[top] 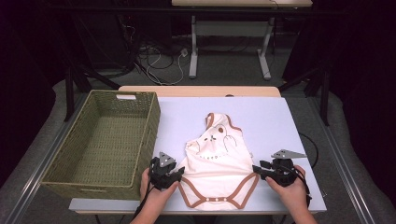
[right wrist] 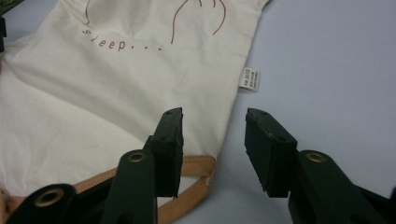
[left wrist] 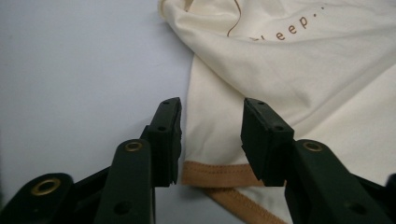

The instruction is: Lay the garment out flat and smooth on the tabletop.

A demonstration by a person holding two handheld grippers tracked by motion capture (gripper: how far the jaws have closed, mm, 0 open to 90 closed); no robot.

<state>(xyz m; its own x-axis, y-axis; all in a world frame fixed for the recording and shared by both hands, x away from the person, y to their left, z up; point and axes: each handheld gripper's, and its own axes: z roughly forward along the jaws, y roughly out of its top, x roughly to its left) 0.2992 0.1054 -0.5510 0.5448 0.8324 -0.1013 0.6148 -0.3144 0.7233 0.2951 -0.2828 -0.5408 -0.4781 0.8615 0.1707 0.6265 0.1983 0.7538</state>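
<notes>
A cream baby bodysuit (top: 217,163) of soft, faintly creased cotton lies flat on the pale blue-grey table (top: 275,121), its neck end pointing away from the person and its snap end near the front edge. Tan ribbed binding (top: 245,189) curves round the leg openings, and a brown line-drawn animal with the word "sleep..." (right wrist: 122,43) is printed on the chest. A small white care label (right wrist: 249,78) sticks out of the bodysuit's side seam.

At the bodysuit's lower left corner sits the left gripper (left wrist: 211,135); its black, blocky jaws stand apart, with the cream cloth and tan hem lying between them, unpinched. At the lower right corner the right gripper (right wrist: 212,149) is likewise parted, its left jaw over the tan hem, its right jaw over bare table. Left of the bodysuit, just beside it, stands a rectangular olive-green woven basket (top: 65,172).
</notes>
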